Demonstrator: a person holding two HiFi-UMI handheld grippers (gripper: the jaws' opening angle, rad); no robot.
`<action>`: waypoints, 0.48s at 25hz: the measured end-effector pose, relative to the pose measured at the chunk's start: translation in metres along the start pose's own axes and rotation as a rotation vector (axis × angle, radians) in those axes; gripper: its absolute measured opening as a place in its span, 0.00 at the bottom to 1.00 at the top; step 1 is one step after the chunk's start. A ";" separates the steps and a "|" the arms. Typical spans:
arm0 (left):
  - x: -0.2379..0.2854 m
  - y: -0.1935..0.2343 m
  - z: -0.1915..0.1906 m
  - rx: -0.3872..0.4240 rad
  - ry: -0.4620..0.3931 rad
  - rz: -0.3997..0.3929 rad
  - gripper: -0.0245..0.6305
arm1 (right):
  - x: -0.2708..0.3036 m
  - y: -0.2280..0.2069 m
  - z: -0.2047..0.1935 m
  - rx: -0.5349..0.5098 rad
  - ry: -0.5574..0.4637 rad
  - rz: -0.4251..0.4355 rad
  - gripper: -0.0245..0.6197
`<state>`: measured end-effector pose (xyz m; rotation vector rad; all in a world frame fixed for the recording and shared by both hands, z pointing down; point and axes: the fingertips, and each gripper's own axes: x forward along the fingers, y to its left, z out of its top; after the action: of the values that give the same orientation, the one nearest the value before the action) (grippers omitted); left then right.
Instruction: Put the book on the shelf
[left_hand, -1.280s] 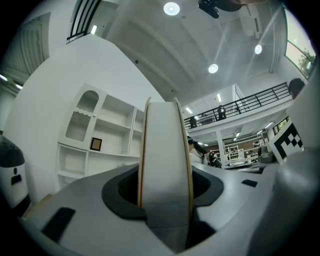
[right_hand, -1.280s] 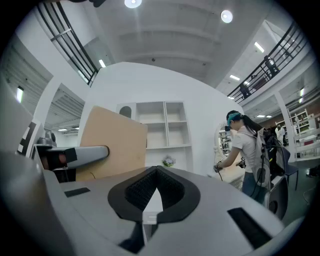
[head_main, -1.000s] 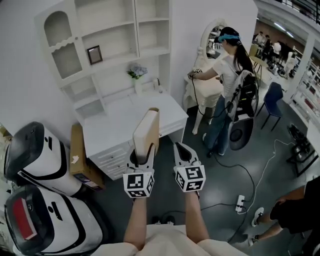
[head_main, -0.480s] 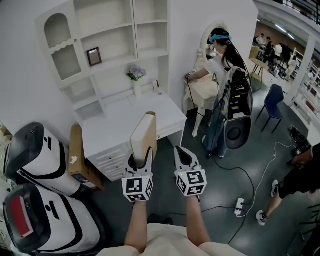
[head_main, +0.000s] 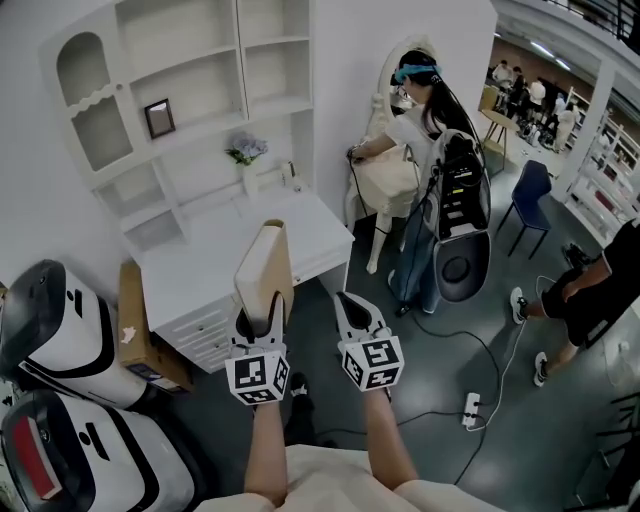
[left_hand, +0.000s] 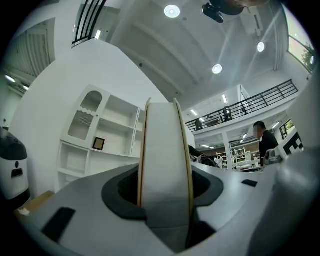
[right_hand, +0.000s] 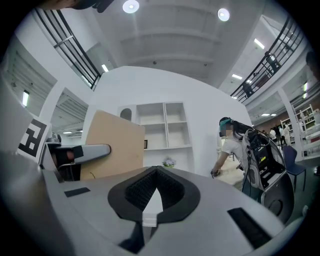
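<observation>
- The left gripper (head_main: 262, 316), at lower centre of the head view, pinches the bottom edge of the book (head_main: 262, 262). Its own view shows the jaws pressed against both covers, with the pale edge of the book standing between them.
- The book stands upright above that gripper, slightly tilted. It has a tan cover and a whitish edge.
- In the head view the book shows in front of the near edge of the white table (head_main: 195, 275). It is held in the air and touches neither the table nor the shelf.
- The right gripper (head_main: 355, 312) is just right of the left one, at about the same height. Its jaws are pressed together with nothing between them.
- The shelf (head_main: 195, 85) is a white unit in the upper left of the frame, rising behind the table. One compartment holds a small dark picture frame (head_main: 158, 118).
- A small vase of pale flowers (head_main: 245, 152) stands at the back of the table, below the shelf compartments.
- A cardboard box (head_main: 128, 330) leans against the left end of the table.
- Two rounded white-and-black machines (head_main: 50, 335) fill the lower left corner.
- In the upper right a person (head_main: 420, 125) with a backpack rig bends over a pale dressing table.
- A power strip (head_main: 468, 408) lies on the grey floor at lower right.
</observation>
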<state>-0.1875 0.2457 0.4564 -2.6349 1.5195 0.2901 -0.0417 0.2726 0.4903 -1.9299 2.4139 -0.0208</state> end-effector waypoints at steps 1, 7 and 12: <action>0.009 0.000 -0.002 -0.001 -0.003 -0.004 0.37 | 0.006 -0.006 0.000 -0.003 -0.001 -0.006 0.08; 0.068 0.013 -0.016 -0.029 -0.025 0.002 0.37 | 0.056 -0.042 -0.001 -0.040 0.003 -0.007 0.08; 0.130 0.034 -0.029 -0.032 -0.019 -0.010 0.37 | 0.116 -0.068 0.006 -0.026 -0.020 -0.012 0.08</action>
<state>-0.1503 0.1135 0.4589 -2.6551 1.5082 0.3407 -0.0011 0.1443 0.4831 -1.9457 2.4026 0.0293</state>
